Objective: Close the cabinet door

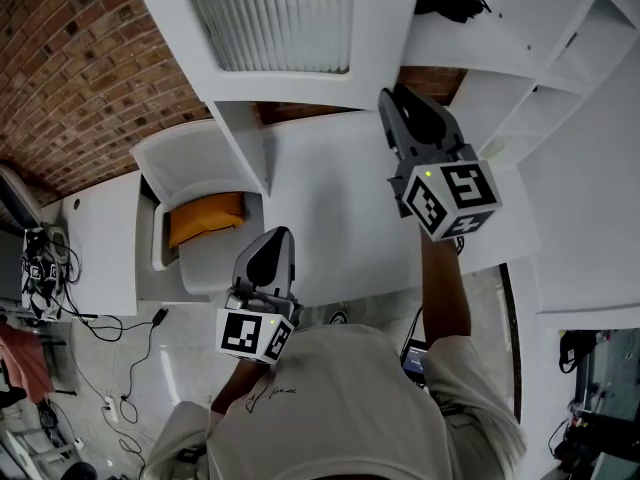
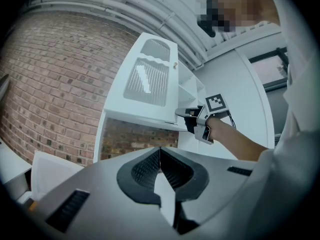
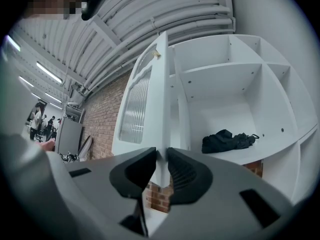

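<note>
The white cabinet door (image 1: 280, 28) with its ribbed glass panel stands swung open from the cabinet (image 3: 225, 99). My right gripper (image 1: 395, 103) is raised to the door's lower free corner, and its jaws are shut on the door edge (image 3: 162, 109), which runs up between the two pads. From the left gripper view, the right gripper (image 2: 187, 115) sits at that same corner of the door (image 2: 150, 79). My left gripper (image 1: 275, 243) hangs lower, well short of the cabinet. Its jaws (image 2: 160, 151) are shut with nothing between them.
A black bundle (image 3: 227, 140) lies on an open shelf inside the cabinet. A brick wall (image 2: 55, 84) stands to the left. Below are a white chair (image 1: 190, 153) with an orange cushion (image 1: 205, 218) and cables (image 1: 120, 328) on the floor.
</note>
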Tool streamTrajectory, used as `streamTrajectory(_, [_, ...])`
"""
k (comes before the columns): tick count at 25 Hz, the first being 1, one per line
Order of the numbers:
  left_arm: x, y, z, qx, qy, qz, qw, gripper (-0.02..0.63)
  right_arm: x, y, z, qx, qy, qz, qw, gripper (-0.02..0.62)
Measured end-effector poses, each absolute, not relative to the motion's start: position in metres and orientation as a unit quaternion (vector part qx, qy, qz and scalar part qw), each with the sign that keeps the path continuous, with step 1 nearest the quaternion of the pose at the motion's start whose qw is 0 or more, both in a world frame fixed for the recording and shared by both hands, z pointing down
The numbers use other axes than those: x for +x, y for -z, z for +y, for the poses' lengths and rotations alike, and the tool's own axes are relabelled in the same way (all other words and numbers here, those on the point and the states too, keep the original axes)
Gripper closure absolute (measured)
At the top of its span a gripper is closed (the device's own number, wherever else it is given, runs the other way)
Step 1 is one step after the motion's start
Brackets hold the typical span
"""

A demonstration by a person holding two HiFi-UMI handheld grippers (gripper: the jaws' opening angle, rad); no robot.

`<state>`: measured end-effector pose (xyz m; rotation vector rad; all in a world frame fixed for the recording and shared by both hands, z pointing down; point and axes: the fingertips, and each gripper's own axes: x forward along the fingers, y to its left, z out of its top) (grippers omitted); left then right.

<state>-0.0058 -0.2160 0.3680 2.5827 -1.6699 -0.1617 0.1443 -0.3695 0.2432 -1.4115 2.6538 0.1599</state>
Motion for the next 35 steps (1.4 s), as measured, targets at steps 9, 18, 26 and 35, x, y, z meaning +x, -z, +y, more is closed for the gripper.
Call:
streamTrajectory(9, [-0.004,-0.368,-0.220,0.839,0.049,-0.541,0.032,0.591,0.145,-0.242,-0.380,-0.465,-0.053,0.881,0.067,0.517])
streamTrajectory(18, [-0.007,-0.370,-0.225,0.835,0.045,-0.547,0.034,0.591,0.145,-0.242,-0.389,-0.464,-0.054,0.881,0.073,0.518])
streamTrajectory(26, [-0.006,-0.370,-0.231,0.834,0.047,-0.549,0.036,0.591,0.143,-0.241,-0.400,-0.461,-0.053,0.883,0.070,0.518])
streamTrajectory(35, [-0.003,-0.369,-0.235,0.832,0.049,-0.551,0.031,0.591,0.143,-0.240,-0.412,-0.460,-0.055,0.884,0.068,0.518])
